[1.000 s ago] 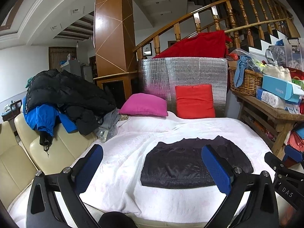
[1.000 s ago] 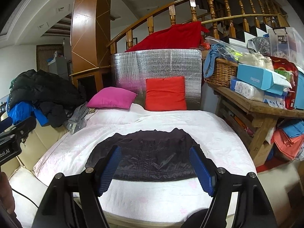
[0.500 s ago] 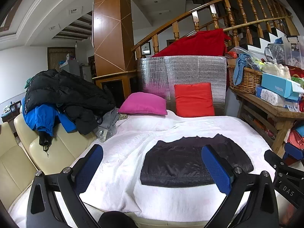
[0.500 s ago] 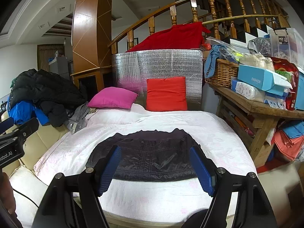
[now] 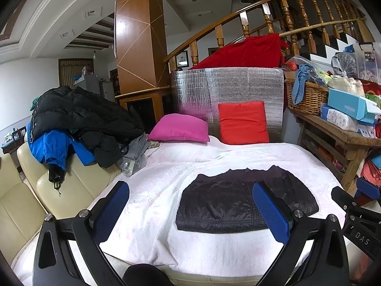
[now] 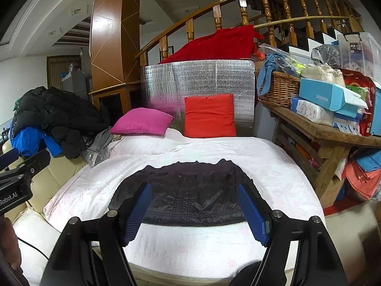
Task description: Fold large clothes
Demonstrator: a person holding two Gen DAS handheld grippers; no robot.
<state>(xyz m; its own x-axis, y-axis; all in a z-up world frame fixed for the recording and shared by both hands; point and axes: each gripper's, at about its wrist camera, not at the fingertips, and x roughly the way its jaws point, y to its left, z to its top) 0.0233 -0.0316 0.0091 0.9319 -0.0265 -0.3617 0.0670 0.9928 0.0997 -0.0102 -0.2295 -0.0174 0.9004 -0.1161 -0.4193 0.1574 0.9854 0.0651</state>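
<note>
1. Folded into a flat rectangle on the white, faintly pink-flowered bed cover (image 5: pixel 152 190): a dark, shiny quilted jacket (image 5: pixel 228 205), near the front edge of the bed, collar end toward the pillows.
2. Left gripper with blue ribbed pads on black arms (image 5: pixel 190 205), jaws spread wide, nothing between the pads (jacket seen past the right-hand pad, not touched); held above the near edge of the cover.
3. Right gripper of the same build (image 6: pixel 195 205), jaws likewise apart and empty, framing the jacket (image 6: pixel 190 190) from above the front edge without contact.
4. Visible at the far right of the left view: part of the right gripper's black body; at the far left of the right view: part of the left gripper's.
5. At the head of the bed: a magenta fabric pillow (image 5: pixel 178 131) lying flat, and beside it an orange-red square cushion (image 5: pixel 243 122) propped upright against a silver foil-quilted panel (image 5: pixel 238 85).
6. To the left of the bed: a cream leather sofa (image 5: pixel 47 186) heaped with a black puffer coat (image 5: pixel 78 112) and a bright blue jacket (image 5: pixel 54 145) beneath it.
7. To the right: a rough wooden table (image 6: pixel 328 133) bearing a woven wicker basket (image 6: pixel 278 88) and a light blue cardboard box (image 6: pixel 326 97), well apart from the folded jacket.
8. Behind the panel: a red fabric bundle (image 5: pixel 245 52) (draped below a curved wooden stair railing (image 5: pixel 262 4)).
</note>
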